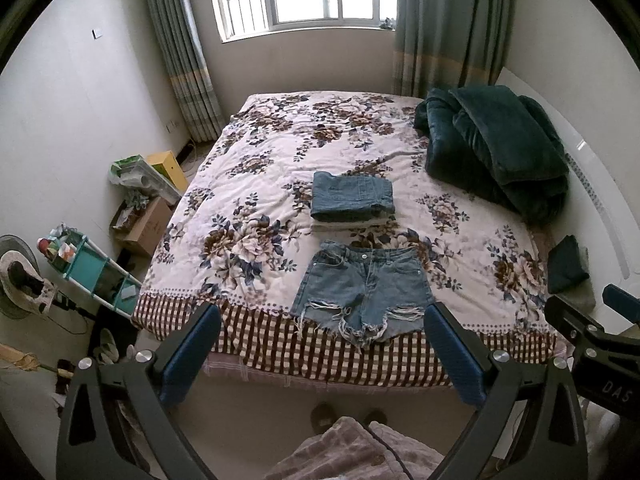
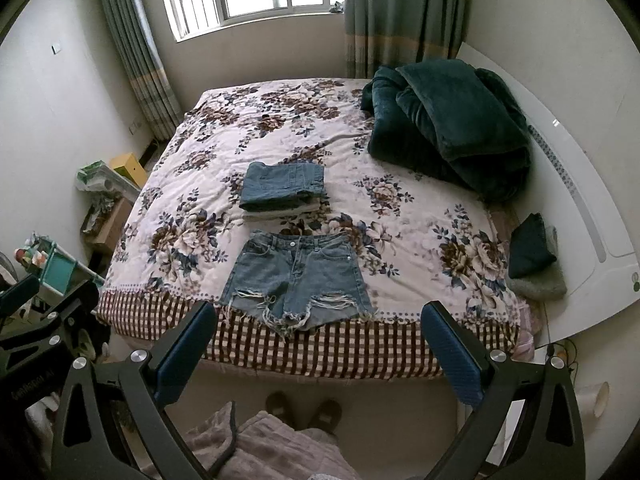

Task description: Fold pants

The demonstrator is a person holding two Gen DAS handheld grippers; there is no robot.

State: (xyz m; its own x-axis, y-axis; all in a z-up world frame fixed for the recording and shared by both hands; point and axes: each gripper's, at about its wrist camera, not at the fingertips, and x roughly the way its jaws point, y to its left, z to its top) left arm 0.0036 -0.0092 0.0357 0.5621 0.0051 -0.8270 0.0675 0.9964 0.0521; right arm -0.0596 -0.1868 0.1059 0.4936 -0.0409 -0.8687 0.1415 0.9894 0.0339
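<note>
Frayed blue denim shorts (image 1: 362,290) lie flat and unfolded at the near edge of the bed, waistband away from me; they also show in the right wrist view (image 2: 296,280). Behind them sits a stack of folded clothes with folded denim on top (image 1: 352,196) (image 2: 282,190). My left gripper (image 1: 322,320) is open and empty, held above the floor in front of the bed. My right gripper (image 2: 318,320) is open and empty, at a similar height, apart from the shorts.
The bed has a floral quilt (image 1: 260,184) with a checked border (image 2: 360,344). A dark green blanket pile (image 1: 496,148) sits at the back right. A small dark folded cloth (image 2: 532,248) lies at the right edge. Boxes and a teal shelf (image 1: 96,268) stand left.
</note>
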